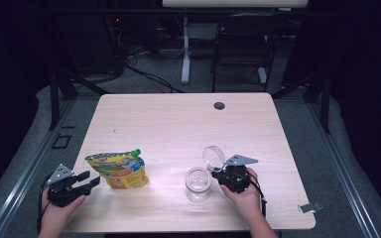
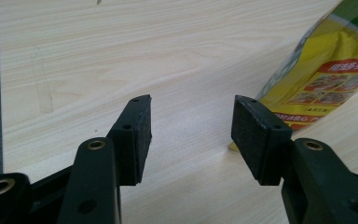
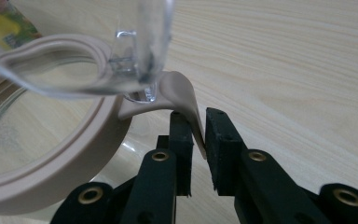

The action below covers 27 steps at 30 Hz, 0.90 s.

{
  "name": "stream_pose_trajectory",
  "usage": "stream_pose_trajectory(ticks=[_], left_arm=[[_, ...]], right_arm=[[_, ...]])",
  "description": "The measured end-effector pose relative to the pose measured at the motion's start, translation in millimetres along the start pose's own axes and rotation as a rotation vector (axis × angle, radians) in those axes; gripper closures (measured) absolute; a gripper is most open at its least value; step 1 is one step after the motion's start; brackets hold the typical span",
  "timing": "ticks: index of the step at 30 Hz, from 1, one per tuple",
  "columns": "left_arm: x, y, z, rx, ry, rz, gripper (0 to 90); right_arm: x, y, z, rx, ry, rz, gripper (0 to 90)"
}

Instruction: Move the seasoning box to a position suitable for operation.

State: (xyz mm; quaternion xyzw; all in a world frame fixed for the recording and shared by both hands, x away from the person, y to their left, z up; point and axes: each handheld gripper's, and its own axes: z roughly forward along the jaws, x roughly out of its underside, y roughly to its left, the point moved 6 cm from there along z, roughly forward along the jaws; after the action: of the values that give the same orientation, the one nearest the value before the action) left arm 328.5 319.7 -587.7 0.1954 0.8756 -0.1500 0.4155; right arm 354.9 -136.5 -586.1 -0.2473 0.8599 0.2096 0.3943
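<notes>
A clear glass jar (image 1: 198, 183) stands near the table's front, its hinged clear lid (image 1: 213, 157) swung up and open. Around its mouth runs a beige seal ring (image 3: 98, 135) with a pull tab (image 3: 186, 98). My right gripper (image 3: 198, 140) is shut on that tab; in the high view it (image 1: 217, 174) sits just right of the jar. A yellow and green snack bag (image 1: 119, 171) lies to the left. My left gripper (image 1: 90, 179) rests just left of the bag, open, with bare table between its jaws (image 2: 191, 135). The bag's edge (image 2: 326, 79) lies beyond the right jaw.
The light wooden table (image 1: 178, 124) has a cable hole (image 1: 219, 105) near its far edge. A small metal clip (image 1: 310, 207) lies by the front right corner. A black chair (image 1: 243, 44) and a desk leg stand on the floor behind.
</notes>
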Motion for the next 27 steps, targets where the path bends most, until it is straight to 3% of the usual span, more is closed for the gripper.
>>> stream_pose_trajectory(ticks=[13, 27], left_arm=[[-0.1, -1.2, 0.8, -0.001, -0.005, 0.001, 48.0], [-0.5, -2.6, 3.2, -0.001, 0.001, 0.003, 47.9]], right_arm=[[-3.5, -6.0, 4.3, 0.006, -0.015, 0.009, 81.0], [-4.5, -5.4, 6.9, 0.021, -0.018, -0.014, 81.6]])
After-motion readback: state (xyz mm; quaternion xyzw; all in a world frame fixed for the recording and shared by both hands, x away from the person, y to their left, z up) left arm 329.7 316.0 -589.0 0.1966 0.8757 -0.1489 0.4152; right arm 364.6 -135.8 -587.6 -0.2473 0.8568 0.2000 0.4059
